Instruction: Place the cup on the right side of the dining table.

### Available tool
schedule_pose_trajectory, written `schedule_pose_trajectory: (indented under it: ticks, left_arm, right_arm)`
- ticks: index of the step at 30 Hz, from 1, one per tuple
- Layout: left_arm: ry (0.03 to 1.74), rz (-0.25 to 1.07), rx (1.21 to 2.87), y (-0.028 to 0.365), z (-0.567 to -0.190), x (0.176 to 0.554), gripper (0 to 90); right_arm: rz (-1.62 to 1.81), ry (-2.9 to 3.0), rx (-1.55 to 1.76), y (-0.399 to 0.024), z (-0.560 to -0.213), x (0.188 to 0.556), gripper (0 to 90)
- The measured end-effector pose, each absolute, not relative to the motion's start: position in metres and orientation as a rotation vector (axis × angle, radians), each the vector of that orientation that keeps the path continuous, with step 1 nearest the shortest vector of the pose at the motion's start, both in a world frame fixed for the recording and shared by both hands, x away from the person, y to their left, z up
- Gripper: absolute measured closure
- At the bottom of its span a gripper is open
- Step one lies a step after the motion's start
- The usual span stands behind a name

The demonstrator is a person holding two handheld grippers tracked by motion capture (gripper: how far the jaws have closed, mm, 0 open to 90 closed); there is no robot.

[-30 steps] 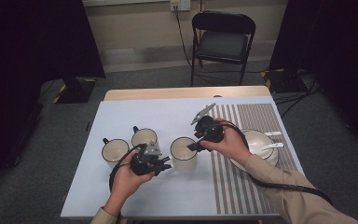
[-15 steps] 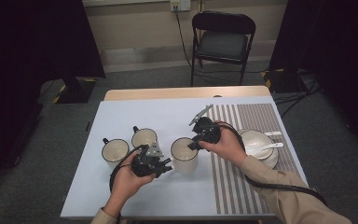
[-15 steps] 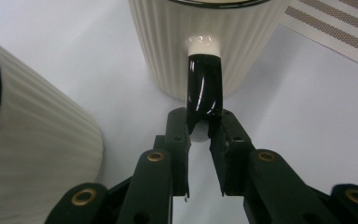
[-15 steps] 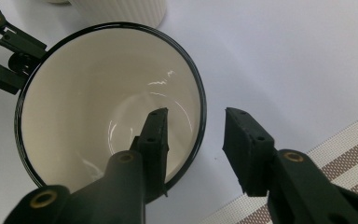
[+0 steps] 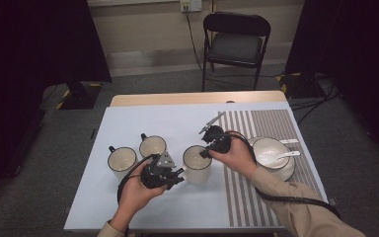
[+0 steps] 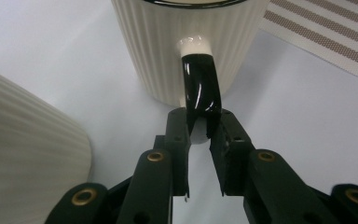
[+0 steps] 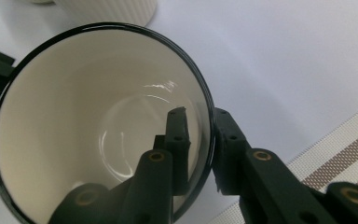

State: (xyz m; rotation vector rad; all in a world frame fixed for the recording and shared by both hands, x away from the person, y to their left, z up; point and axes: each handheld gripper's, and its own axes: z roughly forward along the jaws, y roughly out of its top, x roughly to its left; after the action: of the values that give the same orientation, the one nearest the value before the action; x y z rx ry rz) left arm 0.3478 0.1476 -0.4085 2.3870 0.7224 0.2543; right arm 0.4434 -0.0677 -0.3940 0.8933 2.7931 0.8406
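Three cream ribbed mugs with black rims stand on the pale blue mat. My left gripper is shut on the black handle of the rightmost mug, low on its near-left side; the left gripper pinches the handle's lower end. My right gripper comes from the right onto the same mug. One jaw is inside, one outside, and the right gripper has just been closing, with the mug's wall between its pads.
Two more mugs stand to the left; one is close beside my left gripper. On the striped placemat at the right sit a bowl and spoon. A chair stands beyond the table.
The right gripper has shifted slightly left and down onto the mug's rim. The left hand and the mugs have stayed in place.
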Motion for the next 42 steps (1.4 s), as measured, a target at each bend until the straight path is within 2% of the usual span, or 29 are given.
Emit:
schedule_pose_trajectory:
  ticks: [15,42]
  left_arm:
    - [0.7,0.251,2.415,0.138,-0.407,0.347,77.5]
    - [0.737,0.265,2.423,0.114,-0.394,0.373,77.5]
  right_arm:
    - [0.799,2.782,0.882,-0.068,-0.39,0.442,82.2]
    - [0.729,2.78,0.915,-0.085,-0.373,0.467,82.5]
